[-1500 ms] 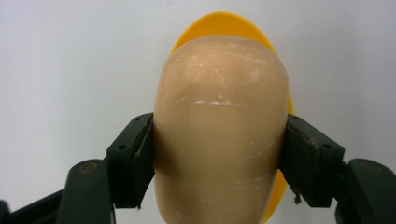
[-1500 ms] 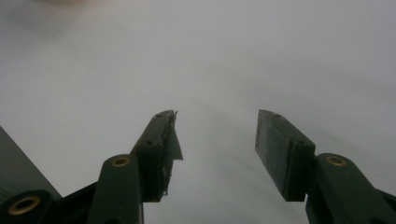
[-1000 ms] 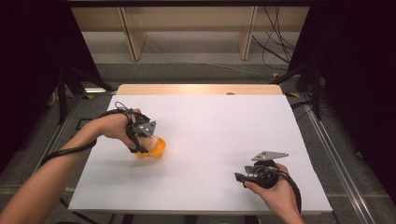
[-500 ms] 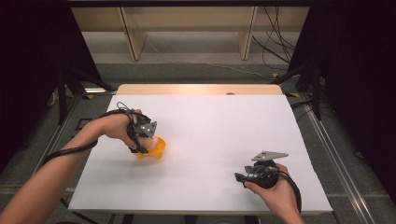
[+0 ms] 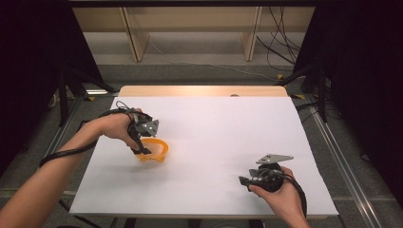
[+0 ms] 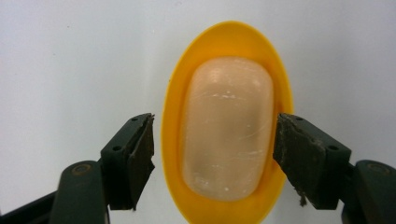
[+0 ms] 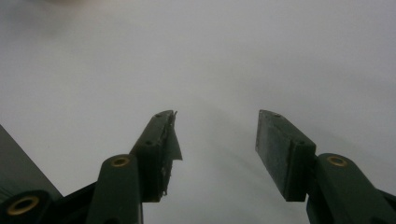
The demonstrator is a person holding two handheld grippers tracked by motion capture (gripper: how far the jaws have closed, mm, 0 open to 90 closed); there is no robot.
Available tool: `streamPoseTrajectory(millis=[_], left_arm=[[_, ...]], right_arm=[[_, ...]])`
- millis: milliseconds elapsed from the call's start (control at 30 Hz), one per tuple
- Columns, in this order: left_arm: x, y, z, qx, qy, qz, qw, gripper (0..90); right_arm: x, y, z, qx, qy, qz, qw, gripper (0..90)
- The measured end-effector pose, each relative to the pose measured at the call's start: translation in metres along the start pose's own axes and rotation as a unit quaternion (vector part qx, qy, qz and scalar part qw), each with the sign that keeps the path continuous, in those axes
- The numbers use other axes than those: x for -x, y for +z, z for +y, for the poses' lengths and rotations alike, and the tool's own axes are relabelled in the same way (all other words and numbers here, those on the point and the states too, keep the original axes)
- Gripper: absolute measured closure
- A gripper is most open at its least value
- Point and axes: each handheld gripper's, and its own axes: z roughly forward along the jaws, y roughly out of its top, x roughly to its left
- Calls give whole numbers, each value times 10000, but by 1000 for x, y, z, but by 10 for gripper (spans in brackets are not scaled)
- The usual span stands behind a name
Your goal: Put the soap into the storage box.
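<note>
Honestly not much had changed over that last second. The left hand-held gripper [image 5: 142, 151] stayed parked over the small yellow-orange oval plastic dish [image 5: 154, 150] on the left side of the white tabletop [image 5: 214, 137], and the dish hadn't budged either. Looking along the left gripper's jaws, they stood open, one on each side of the dish [image 6: 227, 122], the right jaw about touching its rim and the left just clear of it. A pale peach, rounded bar of soap [image 6: 227, 133] lay inside. My guess: squeeze hadn't happened yet, grip on the dish was next.

The right hand-held gripper [image 5: 243, 181] kept idling near the front right corner, jaws spread over bare tabletop.

No brand, label or writing readable anywhere, soap included.
</note>
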Motion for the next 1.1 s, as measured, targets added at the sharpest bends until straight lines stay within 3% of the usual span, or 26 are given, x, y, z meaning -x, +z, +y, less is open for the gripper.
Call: streamPoseTrajectory(millis=[167, 300, 333, 400, 433, 567, 767, 800, 867, 900, 1000, 1100], left_arm=[[3, -7, -2, 122, -31, 44, 9999, 288], [8, -11, -4, 298, -177, 98, 9994, 288], [8, -14, -5, 251, -101, 122, 9996, 288], [11, -17, -6, 330, -170, 152, 9992, 287], [13, -17, -7, 467, -312, 154, 9983, 284], [20, -21, -11, 544, -380, 245, 9975, 284], [29, -23, -20, 803, -633, 423, 9939, 291], [31, -24, -22, 837, -668, 444, 9933, 292], [37, -25, -25, 895, -739, 524, 9919, 291], [39, -26, -26, 909, -747, 554, 9915, 291], [50, -25, -32, 1059, -924, 632, 9881, 287], [60, -26, -38, 1049, -964, 743, 9870, 279]], right_arm=[[0, 0, 0, 15, -19, 0, 10000, 481], [1, 0, 0, 60, -94, -10, 9999, 481], [1, 0, 0, 58, -92, -10, 9999, 481], [0, 0, 0, -13, 10, 19, 10000, 481], [0, 0, 0, 14, -4, 70, 10000, 481], [0, -1, 0, 8, -11, -12, 10000, 481], [0, 0, 0, 4, -38, 7, 10000, 480], [-2, -2, 1, -105, -31, -248, 9996, 480], [-2, -1, 0, -14, -21, -236, 9997, 480], [-3, -3, 1, -147, -61, -333, 9993, 480], [-2, -3, 1, -110, -70, -264, 9996, 480], [-2, -2, 1, -121, -65, -258, 9996, 480]])
